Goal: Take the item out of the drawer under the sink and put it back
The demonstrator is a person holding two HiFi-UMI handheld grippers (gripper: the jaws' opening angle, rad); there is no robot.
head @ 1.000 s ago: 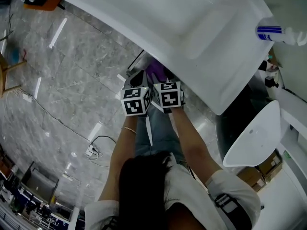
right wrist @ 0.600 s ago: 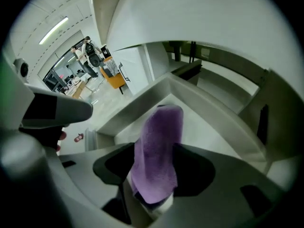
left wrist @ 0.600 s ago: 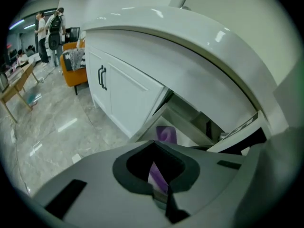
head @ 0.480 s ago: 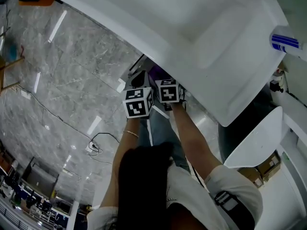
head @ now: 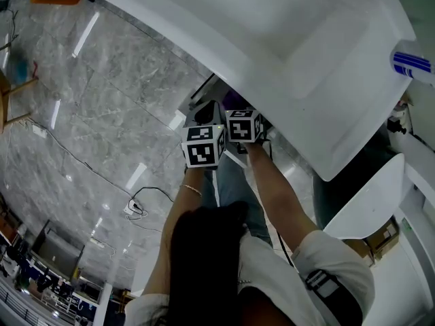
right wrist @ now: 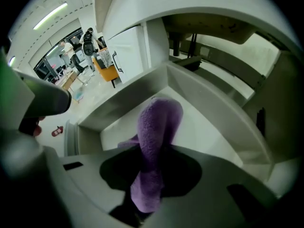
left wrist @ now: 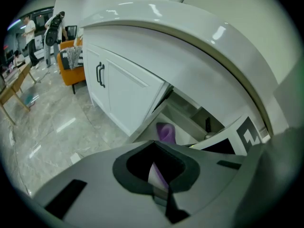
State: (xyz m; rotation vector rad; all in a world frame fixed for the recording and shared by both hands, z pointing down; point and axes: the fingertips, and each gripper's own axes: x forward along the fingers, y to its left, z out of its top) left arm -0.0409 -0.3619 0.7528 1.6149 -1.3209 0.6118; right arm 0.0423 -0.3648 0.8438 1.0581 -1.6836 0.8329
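Right tongs (right wrist: pixel 147 194): clamped on a purple cloth (right wrist: pixel 156 127). The cloth is pinched at its lower part and rises as a thick upright fold above the jaws. It hangs over the open drawer (right wrist: pixel 209 113), inside the white walls, with a small flap trailing to the left at jaw level. I cannot tell whether its far end touches the drawer floor.

Left tongs (left wrist: pixel 159 184): drawn together. A thin pale-purple sliver shows in the dark notch along their seam. Whether it is nipped there or only seen beyond the jaws is not clear. The left gripper view also shows the top of the cloth past the jaws, inside the drawer.

Head view: both grippers sit side by side, marker cubes uppermost and almost touching, at the drawer mouth just under the edge of the white sink (head: pixel 272 39). A little purple shows between the right gripper and the sink edge. The person's forearms reach forward from below — the left wrist carries a thin bracelet (head: pixel 192 189).

Surroundings:
- White cabinet door (left wrist: pixel 118 94) with a black handle (left wrist: pixel 100 75), left of the drawer.
- Grey marble floor (head: pixel 102 107) with a black cable (head: pixel 81 170) lying across it.
- Bottle with blue stripes (head: pixel 414 63) at the right edge of the sink worktop.
- Orange chair (left wrist: pixel 71 68) far back in the room.
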